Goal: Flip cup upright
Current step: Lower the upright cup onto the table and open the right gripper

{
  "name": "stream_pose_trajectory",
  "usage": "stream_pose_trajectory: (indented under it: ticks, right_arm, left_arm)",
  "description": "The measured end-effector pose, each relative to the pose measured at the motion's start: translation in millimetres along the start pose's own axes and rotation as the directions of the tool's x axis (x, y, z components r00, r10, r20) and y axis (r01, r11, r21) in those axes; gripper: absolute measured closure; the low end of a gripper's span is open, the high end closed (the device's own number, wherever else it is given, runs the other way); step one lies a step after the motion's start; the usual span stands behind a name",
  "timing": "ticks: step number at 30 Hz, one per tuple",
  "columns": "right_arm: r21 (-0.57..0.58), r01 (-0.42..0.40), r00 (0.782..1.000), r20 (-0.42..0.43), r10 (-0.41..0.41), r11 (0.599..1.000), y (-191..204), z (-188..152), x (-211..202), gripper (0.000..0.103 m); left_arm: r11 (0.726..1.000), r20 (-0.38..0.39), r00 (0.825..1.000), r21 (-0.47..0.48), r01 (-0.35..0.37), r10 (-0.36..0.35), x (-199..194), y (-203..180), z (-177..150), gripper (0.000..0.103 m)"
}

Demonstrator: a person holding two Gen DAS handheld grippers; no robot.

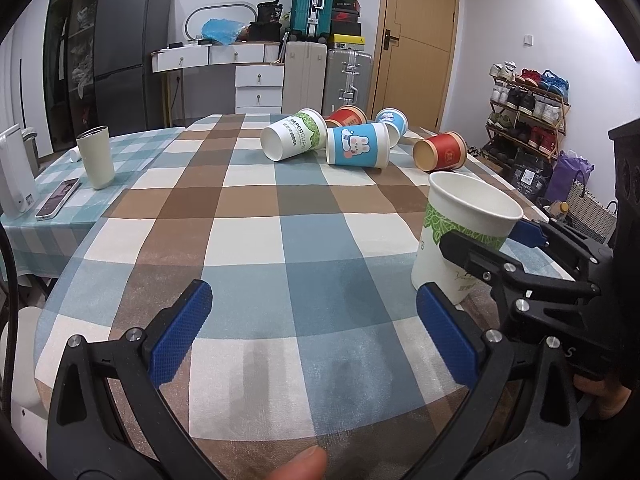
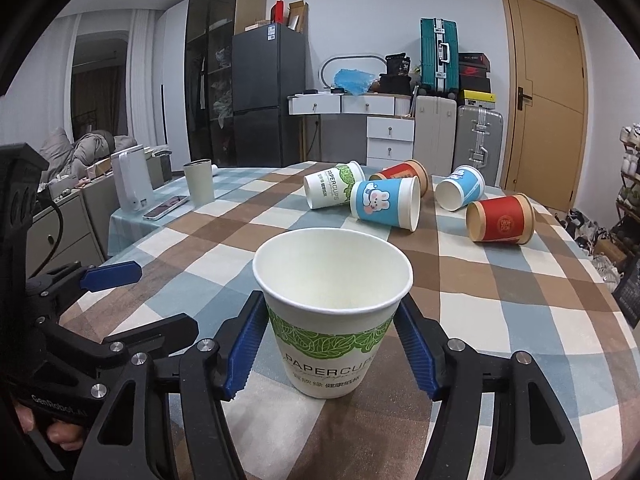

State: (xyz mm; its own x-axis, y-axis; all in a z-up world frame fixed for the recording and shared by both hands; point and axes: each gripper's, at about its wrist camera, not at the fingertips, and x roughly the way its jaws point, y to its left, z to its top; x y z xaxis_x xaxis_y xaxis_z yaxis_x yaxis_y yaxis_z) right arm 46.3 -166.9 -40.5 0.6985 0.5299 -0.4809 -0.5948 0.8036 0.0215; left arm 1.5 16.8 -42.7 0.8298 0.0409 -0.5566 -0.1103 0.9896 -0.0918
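Note:
A white paper cup with a green leaf band (image 2: pixel 332 320) stands upright on the checked tablecloth (image 2: pixel 500 320), mouth up. My right gripper (image 2: pixel 332 344) is shut on the green cup, one blue pad on each side of it. The same cup (image 1: pixel 460 236) shows in the left wrist view at the right, with the right gripper (image 1: pixel 492 240) around it. My left gripper (image 1: pixel 312 336) is open and empty over the near part of the table. Several cups lie on their sides farther back: a green one (image 1: pixel 294 134), a blue rabbit one (image 1: pixel 358 146), a red one (image 1: pixel 440 152).
Another blue cup (image 2: pixel 460 188) and another red cup (image 2: pixel 400 174) lie on their sides at the back. A cream tumbler (image 1: pixel 96 156), a phone (image 1: pixel 58 198) and a white appliance (image 1: pixel 14 172) stand at the far left. Table edge runs along the right.

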Motion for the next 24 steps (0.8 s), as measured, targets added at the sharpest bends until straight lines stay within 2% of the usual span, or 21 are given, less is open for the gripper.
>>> stream_pose_trajectory:
  ticks: [4,8,12,16,24]
  right_arm:
    - [-0.005,-0.003,1.0,0.0,0.003,1.0,-0.6,-0.9,-2.7,0.034]
    - [0.001,-0.015,1.0,0.021,0.015,1.0,-3.5,0.0,-7.9,0.022]
    - [0.011,-0.02,0.999,0.043,0.019,1.0,-8.8,1.9,-14.2,0.016]
    - [0.029,-0.035,0.997,0.073,0.032,0.999,-18.5,2.4,-23.9,0.002]
    - [0.009,-0.078,0.987,0.139,0.076,0.997,-30.4,-1.1,-47.2,0.0]
  left_arm:
    - [1.0,-0.002,1.0,-0.002,0.001,-0.001,0.1,-0.1,0.1,0.001]
    - [1.0,-0.002,1.0,-0.002,0.003,-0.003,0.0,0.0,0.1,0.001]
    - [1.0,0.006,1.0,-0.009,0.011,-0.011,-0.8,0.0,0.1,0.001]
    - [1.0,0.02,0.999,-0.008,0.025,-0.025,-4.5,-0.3,0.9,0.001]
    - [0.999,0.056,0.997,-0.008,0.05,-0.049,-12.5,-2.0,2.8,0.001]
